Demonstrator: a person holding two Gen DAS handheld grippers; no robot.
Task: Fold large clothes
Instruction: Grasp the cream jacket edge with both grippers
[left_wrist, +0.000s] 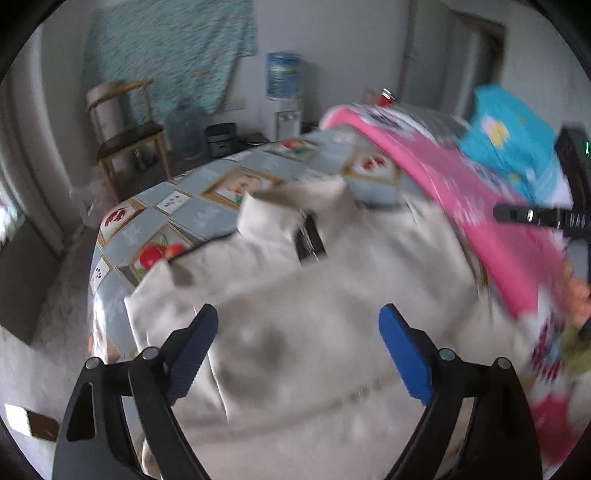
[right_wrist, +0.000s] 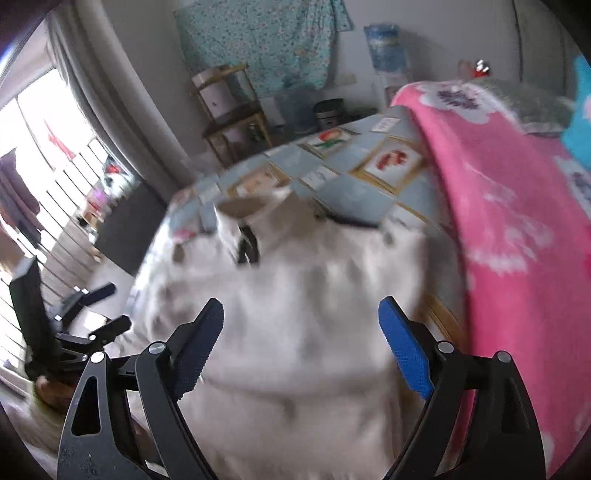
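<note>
A large white garment (left_wrist: 332, 295) with a collar and a dark neck label lies spread on a table covered by a blue fruit-print cloth (left_wrist: 147, 221). It also shows in the right wrist view (right_wrist: 314, 295), collar at the far end. My left gripper (left_wrist: 299, 325) is open and empty above the garment's near part. My right gripper (right_wrist: 301, 321) is open and empty above the same garment. The right gripper also shows at the right edge of the left wrist view (left_wrist: 535, 216); the left gripper shows at the lower left of the right wrist view (right_wrist: 107, 310). Both views are blurred.
A pink flowered cloth (left_wrist: 480, 206) lies along the table's right side, also in the right wrist view (right_wrist: 517, 221), with a turquoise cloth (left_wrist: 517, 140) behind it. A wooden shelf (left_wrist: 129, 140), a water dispenser (left_wrist: 284, 92) and a hanging teal cloth (left_wrist: 166, 48) stand at the far wall.
</note>
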